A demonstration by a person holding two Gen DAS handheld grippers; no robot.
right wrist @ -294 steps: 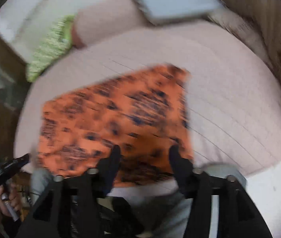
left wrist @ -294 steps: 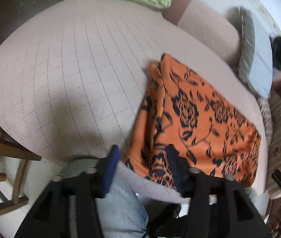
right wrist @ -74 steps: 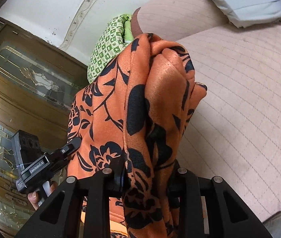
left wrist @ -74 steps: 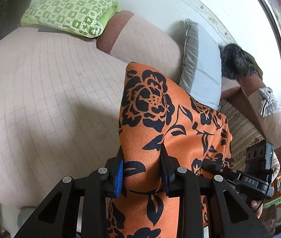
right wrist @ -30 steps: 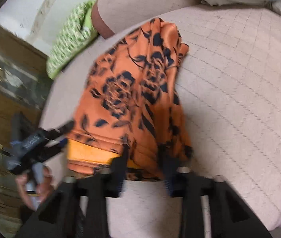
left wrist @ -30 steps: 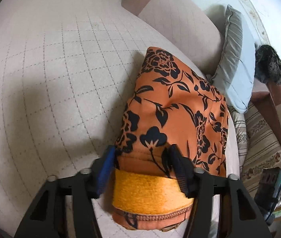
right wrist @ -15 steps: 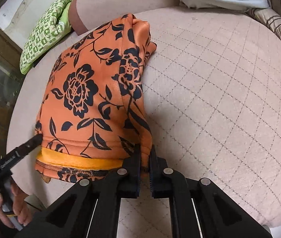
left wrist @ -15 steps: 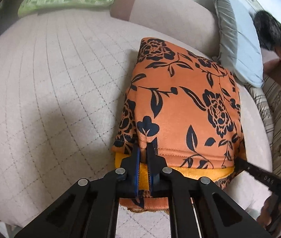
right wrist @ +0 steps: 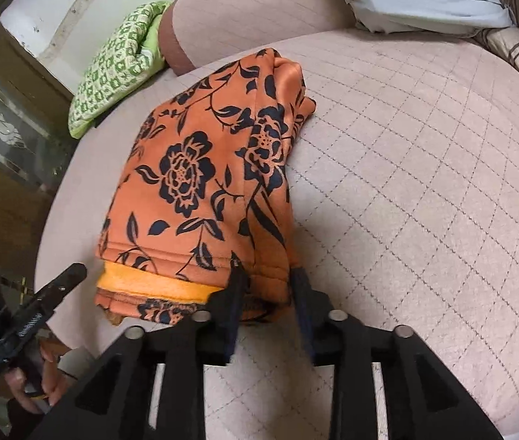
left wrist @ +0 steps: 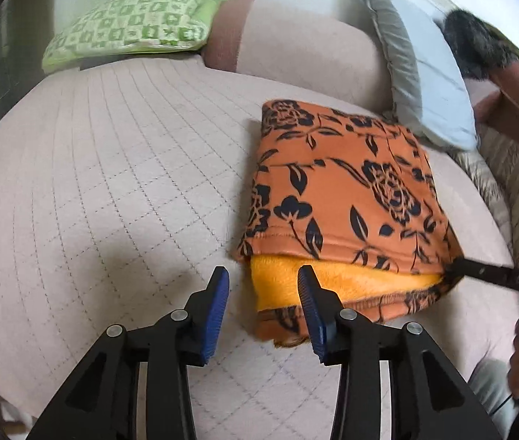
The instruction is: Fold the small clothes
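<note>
Left gripper (left wrist: 263,286) gapes at the cloth's (left wrist: 340,198) near edge, bare cushion (left wrist: 113,168) leftward; right gripper (right wrist: 265,282) straddles its corner, parted, grip unclear.

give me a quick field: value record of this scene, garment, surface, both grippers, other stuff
garment: orange floral garment, folded, lying flat, plain yellow-orange inner layer showing at near edge
surface: quilted beige seat
left gripper: open, at garment's near left corner, not gripping
right gripper: open, fingers either side of garment's near right corner
other items: green patterned cushion, grey pillow
</note>
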